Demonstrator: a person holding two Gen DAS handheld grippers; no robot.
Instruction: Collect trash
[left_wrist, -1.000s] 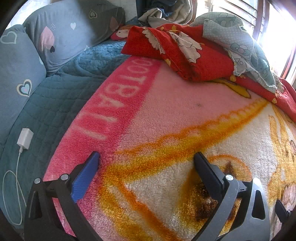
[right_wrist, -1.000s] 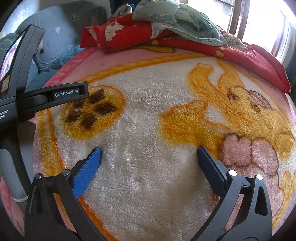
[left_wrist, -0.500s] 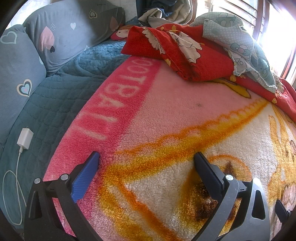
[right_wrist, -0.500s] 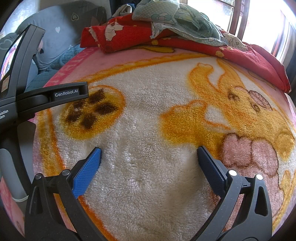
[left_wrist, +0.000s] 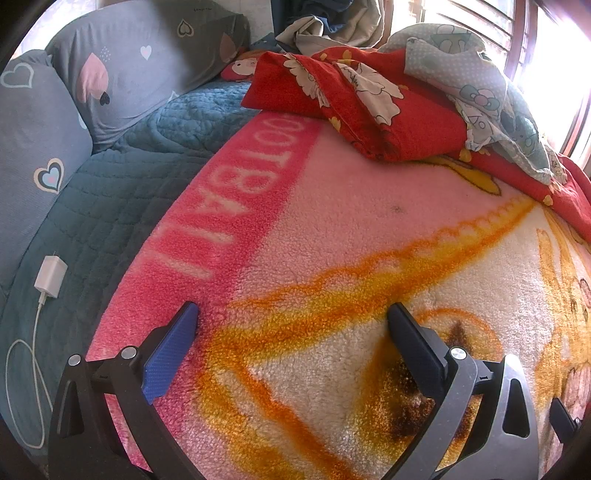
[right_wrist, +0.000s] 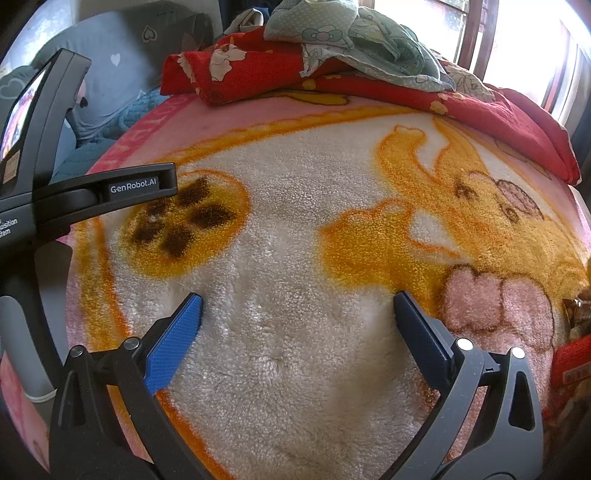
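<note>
Trash (right_wrist: 570, 369) shows only at the right edge of the right wrist view: a red wrapper with a barcode strip, and just above it a brownish crinkled scrap (right_wrist: 578, 306), both cut off by the frame and too blurred to identify. They lie on the blanket (right_wrist: 295, 258), to the right of the right gripper (right_wrist: 297, 308) and apart from its fingers.

Right gripper hangs over the white fleece with its jaws spread wide and nothing between them; the blue pad (right_wrist: 173, 343) on one finger faces inward. To its left, the body of the left gripper's handle (right_wrist: 92, 192) juts into view, marked "GenRobot.AI".

Left gripper (left_wrist: 291, 317) is likewise wide open and empty, low over the blanket (left_wrist: 351, 240) where the pink band with white lettering meets the orange and white pattern. No trash can be made out in this view.

Beyond the blanket's left edge lies a teal quilt (left_wrist: 110, 206), and on it a white charger (left_wrist: 50, 277) with its cable (left_wrist: 22, 369) looping toward the frame edge. Two grey pillows (left_wrist: 140, 66) with heart prints stand against the far side. A red quilt (left_wrist: 369, 110) with cartoon figures is bunched at the far end of the blanket, with a pale dotted cloth (left_wrist: 480, 85) heaped on top of it. Bright windows (right_wrist: 517, 48) run along the right.
</note>
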